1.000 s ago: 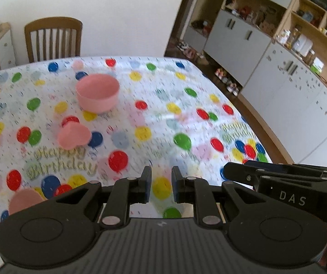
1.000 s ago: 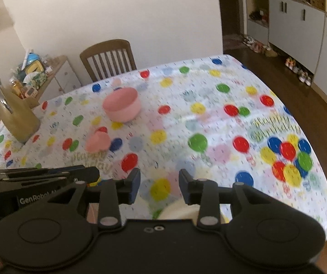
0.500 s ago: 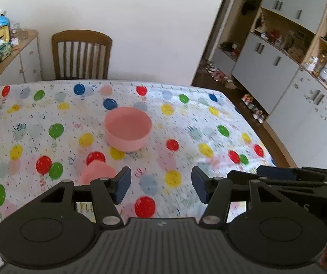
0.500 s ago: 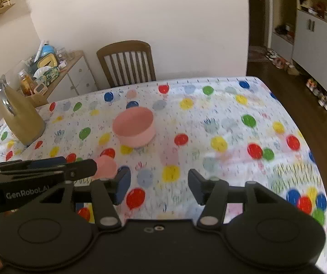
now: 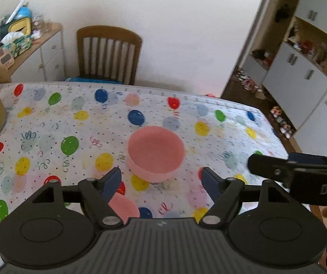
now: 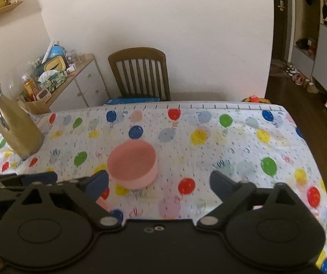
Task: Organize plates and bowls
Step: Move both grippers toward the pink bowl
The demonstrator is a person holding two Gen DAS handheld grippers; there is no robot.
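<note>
A large pink bowl [image 5: 155, 153] stands upright in the middle of the balloon-print tablecloth [image 5: 49, 137]; it shows too in the right wrist view [image 6: 132, 165]. A smaller pink bowl [image 5: 123, 206] lies nearer, partly hidden behind my left gripper's left finger; only a sliver of the small bowl [image 6: 101, 203] shows in the right wrist view. My left gripper [image 5: 161, 181] hangs above the table just short of the large bowl, its jaws opening with nothing between them. My right gripper [image 6: 158, 183] is beside it on the right, jaws opening wide and empty.
A tan jug [image 6: 18, 127] stands at the table's left side. A wooden chair [image 5: 108, 54] sits behind the far edge. A cluttered sideboard [image 6: 56, 75] is at back left, white cupboards [image 5: 300, 68] and wood floor to the right.
Both grippers have swung across the table toward the far side, bringing the large pink bowl to the centre of view. Both pairs of jaws have spread from nearly shut to wide apart.
</note>
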